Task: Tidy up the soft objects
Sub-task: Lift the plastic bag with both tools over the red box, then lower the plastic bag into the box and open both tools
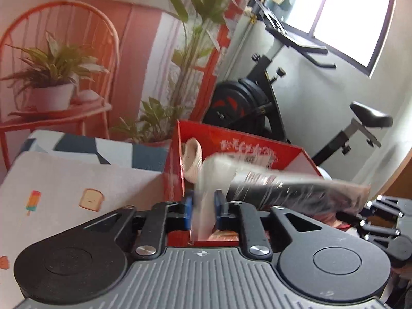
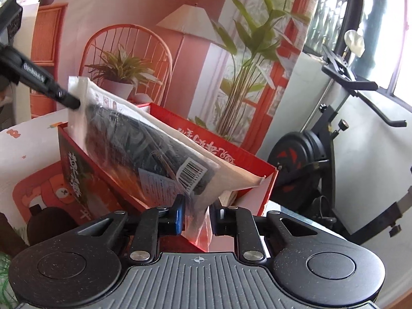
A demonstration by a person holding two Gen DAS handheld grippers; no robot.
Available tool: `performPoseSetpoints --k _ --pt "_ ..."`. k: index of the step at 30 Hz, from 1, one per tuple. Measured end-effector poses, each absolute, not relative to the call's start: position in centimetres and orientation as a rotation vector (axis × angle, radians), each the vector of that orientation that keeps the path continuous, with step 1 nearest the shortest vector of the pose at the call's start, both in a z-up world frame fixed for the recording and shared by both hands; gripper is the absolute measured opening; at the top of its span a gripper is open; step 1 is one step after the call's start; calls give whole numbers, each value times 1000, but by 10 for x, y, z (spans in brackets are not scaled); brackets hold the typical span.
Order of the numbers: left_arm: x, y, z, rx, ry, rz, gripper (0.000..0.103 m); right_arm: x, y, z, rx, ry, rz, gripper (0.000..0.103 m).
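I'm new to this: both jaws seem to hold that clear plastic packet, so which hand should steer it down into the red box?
Probably left: the left gripper pinches the clear plastic packet of dark fabric at its raised end, beyond the red cardboard box; the other end is already low.

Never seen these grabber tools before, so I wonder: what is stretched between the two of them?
A clear plastic packet of dark fabric, one end in each grabber's jaws, hanging over the red box. The right wrist view shows it best.

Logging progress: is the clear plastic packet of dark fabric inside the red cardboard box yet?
Not yet. The clear plastic packet hangs tilted over the red cardboard box, pinched between the left gripper and right gripper.
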State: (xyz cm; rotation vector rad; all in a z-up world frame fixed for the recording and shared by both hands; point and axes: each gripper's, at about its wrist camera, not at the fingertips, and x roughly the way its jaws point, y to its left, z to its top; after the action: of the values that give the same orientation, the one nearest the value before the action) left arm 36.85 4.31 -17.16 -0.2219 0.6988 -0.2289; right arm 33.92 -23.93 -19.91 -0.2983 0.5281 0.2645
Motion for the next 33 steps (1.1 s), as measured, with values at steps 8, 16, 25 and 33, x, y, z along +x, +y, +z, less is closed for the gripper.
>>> performPoseSetpoints --k 8,16,25,33 --pt "364 35 -141 -259 575 -145 24 334 -241 -201 -277 538 271 14" --pt "390 -22 -153 -104 655 -176 24 333 -242 -202 -262 555 263 11" --pt "377 -36 -173 -54 681 -208 24 313 -249 -185 -177 528 274 58" --pt "378 -35 -175 -54 688 -209 24 318 -270 -157 93 482 259 61"
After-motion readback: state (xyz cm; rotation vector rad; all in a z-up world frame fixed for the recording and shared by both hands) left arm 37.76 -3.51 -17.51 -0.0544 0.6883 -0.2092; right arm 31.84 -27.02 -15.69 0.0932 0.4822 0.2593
